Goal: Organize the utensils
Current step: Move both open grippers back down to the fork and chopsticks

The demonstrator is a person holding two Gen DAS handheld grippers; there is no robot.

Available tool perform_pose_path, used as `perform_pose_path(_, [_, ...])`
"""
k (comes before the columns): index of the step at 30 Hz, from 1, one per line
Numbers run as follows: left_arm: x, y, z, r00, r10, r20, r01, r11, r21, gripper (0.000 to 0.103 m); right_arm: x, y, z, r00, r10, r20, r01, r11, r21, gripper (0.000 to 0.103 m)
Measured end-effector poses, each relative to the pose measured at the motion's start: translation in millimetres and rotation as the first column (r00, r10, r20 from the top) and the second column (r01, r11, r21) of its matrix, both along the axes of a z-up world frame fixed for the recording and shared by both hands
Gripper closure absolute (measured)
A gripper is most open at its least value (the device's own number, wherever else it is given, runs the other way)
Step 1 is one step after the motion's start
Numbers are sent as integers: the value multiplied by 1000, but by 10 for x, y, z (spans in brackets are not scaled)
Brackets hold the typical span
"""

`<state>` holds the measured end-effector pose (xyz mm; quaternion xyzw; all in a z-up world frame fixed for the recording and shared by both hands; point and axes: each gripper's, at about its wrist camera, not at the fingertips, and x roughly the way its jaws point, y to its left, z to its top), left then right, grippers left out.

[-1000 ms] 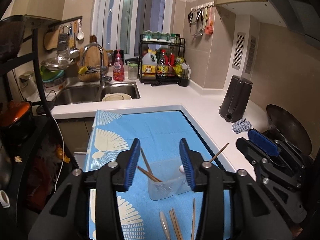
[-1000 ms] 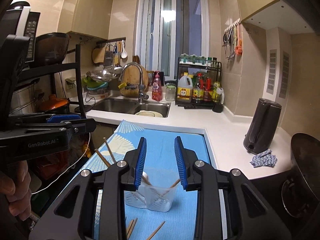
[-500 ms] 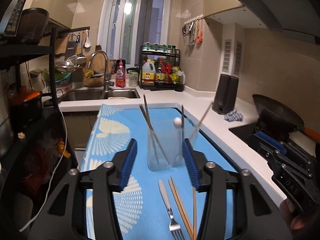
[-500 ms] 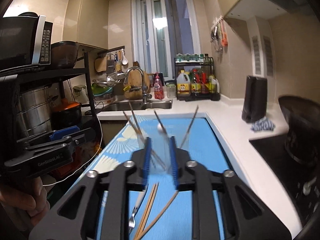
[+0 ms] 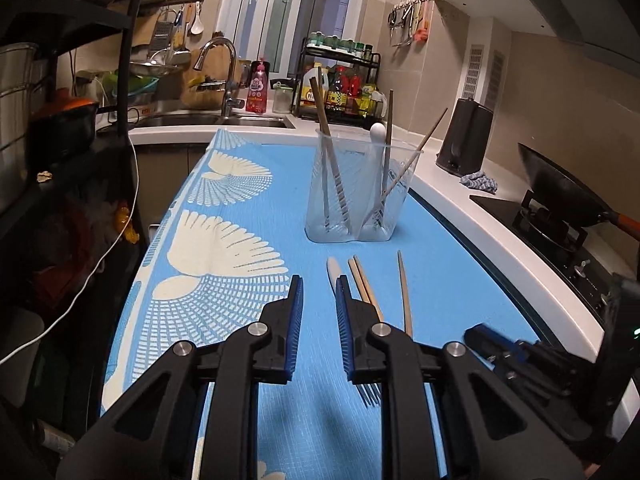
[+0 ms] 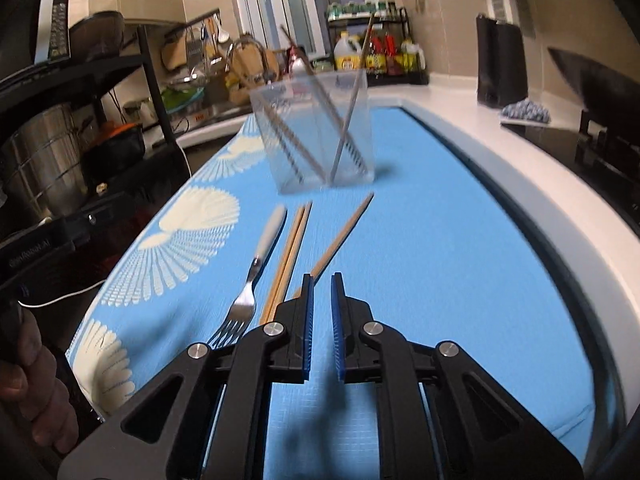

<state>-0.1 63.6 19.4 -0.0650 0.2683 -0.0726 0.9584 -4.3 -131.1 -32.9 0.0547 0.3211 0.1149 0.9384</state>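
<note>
A clear plastic container [image 5: 356,196] [image 6: 316,136] stands on the blue patterned mat [image 5: 248,320] [image 6: 440,260] and holds several chopsticks and a white-handled utensil. In front of it lie a white-handled fork [image 5: 334,270] [image 6: 260,268], a pair of chopsticks [image 5: 362,280] [image 6: 292,248] and a single chopstick [image 5: 404,292] [image 6: 344,236]. My left gripper [image 5: 319,292] hovers low just left of the fork handle, its jaws closing with nothing between them. My right gripper [image 6: 322,284] is shut and empty, low over the mat beside the single chopstick's near end.
A black kettle [image 5: 464,136] and a checked cloth [image 5: 478,182] sit on the white counter at the right, with a wok [image 5: 560,188] on the stove. Sink [image 5: 224,120] and bottle rack [image 5: 340,80] are at the back. A dark shelf with pots [image 6: 44,160] stands left.
Both grippers have sunk toward the mat, short of the container, which now stands ahead and above them. The left jaws have narrowed a lot. The right jaws narrowed to a slit.
</note>
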Motion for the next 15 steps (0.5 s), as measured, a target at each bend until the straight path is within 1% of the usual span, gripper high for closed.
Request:
perform_pose_path(2, [9, -5, -28, 1000, 2, -6, -2, 1000, 5, 86, 48, 77, -110, 998, 27, -52, -26, 999, 22, 92])
perform_pose_path(3, [5, -3, -53, 1000, 5, -12, -5, 1000, -1, 86, 82, 110, -155, 996, 35, -80, -32, 999, 31, 89])
perform_pose_path(5, [19, 20, -76, 1000, 5, -26, -6, 1000, -13, 86, 137, 158, -231, 992, 37, -124, -29, 998, 64, 81])
perform_pose_path(6, [20, 15, -92, 1000, 5, -31, -5, 1000, -14, 86, 157, 180, -258, 989, 37, -140, -27, 997, 72, 75])
perform_pose_path(7, [24, 12, -104, 999, 3, -36, -3, 1000, -13, 86, 189, 207, -286, 987, 36, -159, -24, 997, 72, 72])
perform_pose_path(10, [25, -38, -155, 999, -7, -46, 7, 1000, 0, 86, 253, 228, -329, 981, 35, -192, -17, 996, 92, 72])
perform_pose_path(11, [29, -51, -173, 999, -9, -50, 10, 1000, 2, 86, 259, 244, -333, 980, 31, -196, -15, 997, 80, 73])
perform_pose_path(12, [32, -61, -194, 998, -12, -54, 13, 1000, 1, 86, 254, 264, -333, 980, 24, -197, -12, 998, 64, 77])
perform_pose_path(15, [54, -105, -256, 996, -28, -81, 27, 1000, -10, 86, 226, 226, -320, 978, 16, -209, 1, 997, 81, 93])
